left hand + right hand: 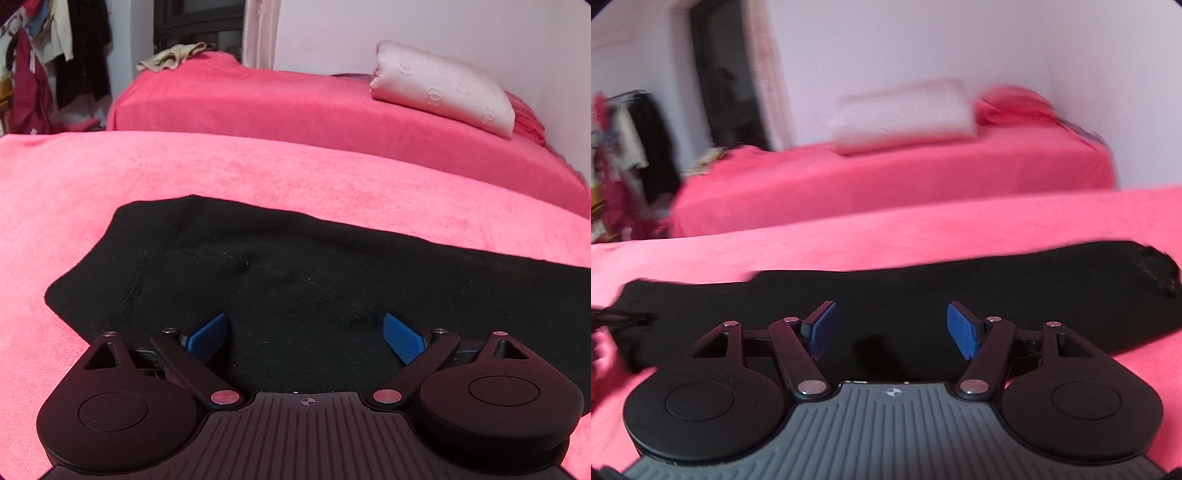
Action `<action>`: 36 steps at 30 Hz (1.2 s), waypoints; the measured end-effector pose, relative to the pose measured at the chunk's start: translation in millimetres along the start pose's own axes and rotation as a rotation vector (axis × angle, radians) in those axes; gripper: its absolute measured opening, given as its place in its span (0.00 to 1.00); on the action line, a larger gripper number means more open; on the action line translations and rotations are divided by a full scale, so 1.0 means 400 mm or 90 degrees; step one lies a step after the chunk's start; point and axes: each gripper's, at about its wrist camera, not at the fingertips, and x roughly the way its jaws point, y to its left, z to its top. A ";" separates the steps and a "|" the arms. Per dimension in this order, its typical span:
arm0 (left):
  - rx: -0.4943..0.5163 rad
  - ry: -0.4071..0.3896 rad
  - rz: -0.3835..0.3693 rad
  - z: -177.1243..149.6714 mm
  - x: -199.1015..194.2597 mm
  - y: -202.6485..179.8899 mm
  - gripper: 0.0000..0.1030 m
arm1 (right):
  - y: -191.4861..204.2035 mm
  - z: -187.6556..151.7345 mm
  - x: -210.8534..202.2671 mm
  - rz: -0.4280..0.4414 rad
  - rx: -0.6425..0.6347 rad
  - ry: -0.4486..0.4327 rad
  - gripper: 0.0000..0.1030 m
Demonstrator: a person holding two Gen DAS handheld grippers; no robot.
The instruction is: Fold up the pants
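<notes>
Left wrist view: your left gripper [306,338] hangs low over the black pants [295,280], blue pads spread wide, nothing between them — released. The pants lie flat on the pink blanket [258,173], already lengthwise narrow by the look of it, with what seems the waist end at the left and the leg running off right.

Right wrist view: right gripper [891,330] is spread apart too, empty, hovering above the mid-leg; the hem end [1156,273] sits far right. Frame is motion-blurred, so contact with the cloth can't be confirmed.

Judgement: you're lining up for a grasp before the next fold. Drop each gripper onto an edge, not the middle of the panel — pinch all the layers, or the lower one will drag. Lift both ends level and carry across together so no crease skews. Both tools tilt forward and down, fingers aimed across the pants toward the second bed [332,110] and pillow [443,86].
</notes>
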 end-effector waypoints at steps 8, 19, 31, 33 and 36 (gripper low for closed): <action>-0.005 -0.012 0.004 0.005 -0.002 0.008 1.00 | 0.145 -0.015 -0.098 0.035 -0.059 -0.051 0.74; -0.013 -0.013 -0.013 0.017 -0.003 0.037 1.00 | 0.574 -0.162 0.062 0.458 -0.149 0.197 0.68; -0.012 -0.016 -0.017 0.019 0.002 0.040 1.00 | 0.581 -0.165 0.170 0.489 -0.084 0.227 0.73; -0.014 -0.016 -0.018 0.019 0.001 0.041 1.00 | 0.611 -0.163 0.151 0.486 -0.152 0.182 0.72; -0.020 -0.017 -0.015 0.021 0.002 0.044 1.00 | 0.593 -0.136 0.190 0.482 -0.028 0.167 0.70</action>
